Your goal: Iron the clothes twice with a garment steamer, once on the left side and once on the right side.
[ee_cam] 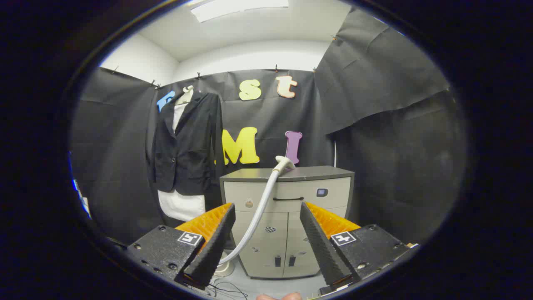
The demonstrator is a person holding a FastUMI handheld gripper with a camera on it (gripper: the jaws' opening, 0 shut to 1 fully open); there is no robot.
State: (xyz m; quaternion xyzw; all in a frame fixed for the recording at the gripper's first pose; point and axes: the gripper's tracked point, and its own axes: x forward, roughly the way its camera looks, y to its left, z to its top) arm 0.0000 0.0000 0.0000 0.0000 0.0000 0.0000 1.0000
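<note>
Nearest the camera, the gripper (267, 212) had its jaws spread wide and released, gripping nothing, with both fingers (216, 237) angled outward and empty air between them. At the very bottom, just below the fingers, the tips of a person's fingers (279, 296) were barely visible, and some thin dark wires (227, 288) lay on the floor by the left finger. Rising through the gap between the jaws, a pale hose (256, 216) curved up from a round base (225, 268) on the floor beside the left finger and ended at the garment steamer head (285, 162), which rested on the top of a grey cabinet (287, 216) straight ahead, well apart from the jaws. The cabinet had a drawer with a dark handle (288, 198) and two lower doors. Farther back and to the left of the cabinet, a black jacket (185, 146) hung on a pale mannequin form (182, 206) over a white layer, against the black cloth wall (395, 146). The jacket hung buttoned and upright, not touching the steamer head. Above the cloth, the white ceiling carried a bright light panel (239, 7).
</note>
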